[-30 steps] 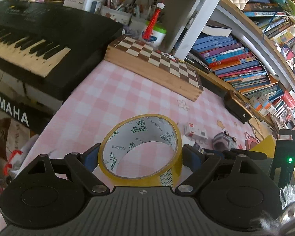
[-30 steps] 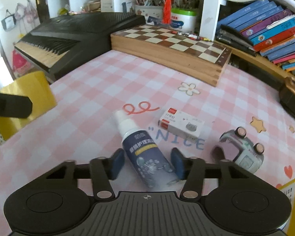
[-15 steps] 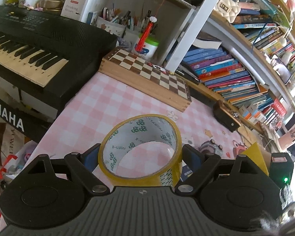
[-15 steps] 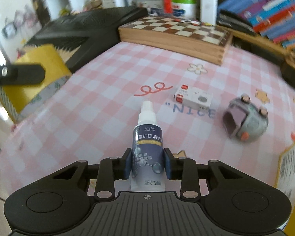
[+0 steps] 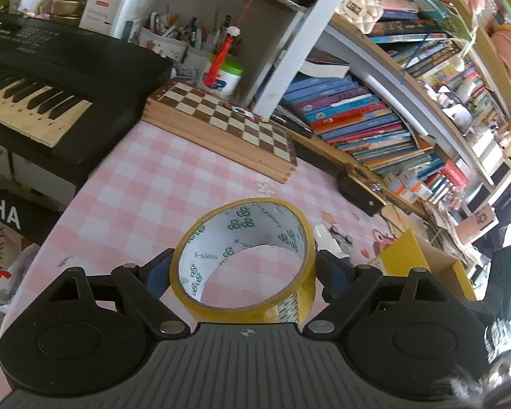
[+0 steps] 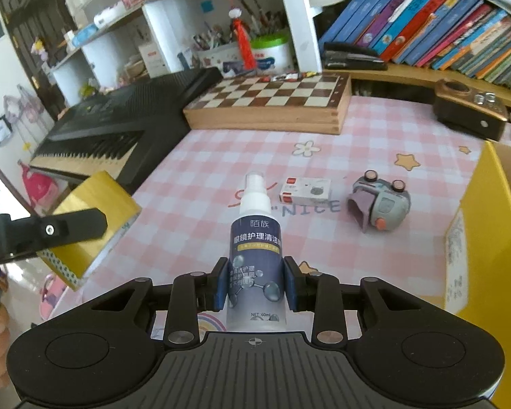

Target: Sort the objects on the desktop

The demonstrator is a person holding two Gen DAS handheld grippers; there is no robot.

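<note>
My left gripper [image 5: 243,269] is shut on a roll of yellow tape [image 5: 245,293] and holds it above the pink checked table. The tape also shows at the left of the right wrist view [image 6: 85,225]. My right gripper [image 6: 255,284] is shut on a dark blue spray bottle [image 6: 255,248] with a white nozzle, lifted off the table. A small white box [image 6: 305,190] and a grey toy car [image 6: 380,206] lie on the table ahead. A yellow box [image 6: 490,238] stands at the right, also seen in the left wrist view [image 5: 412,255].
A wooden chessboard [image 6: 272,102] lies at the back of the table. A black keyboard [image 5: 51,78] stands to the left. A dark brown radio [image 6: 470,112] sits at the back right. Shelves of books [image 5: 357,112] rise behind.
The right gripper closed on the spray bottle and lifted it off the table. The left gripper rose higher with the tape in it.
</note>
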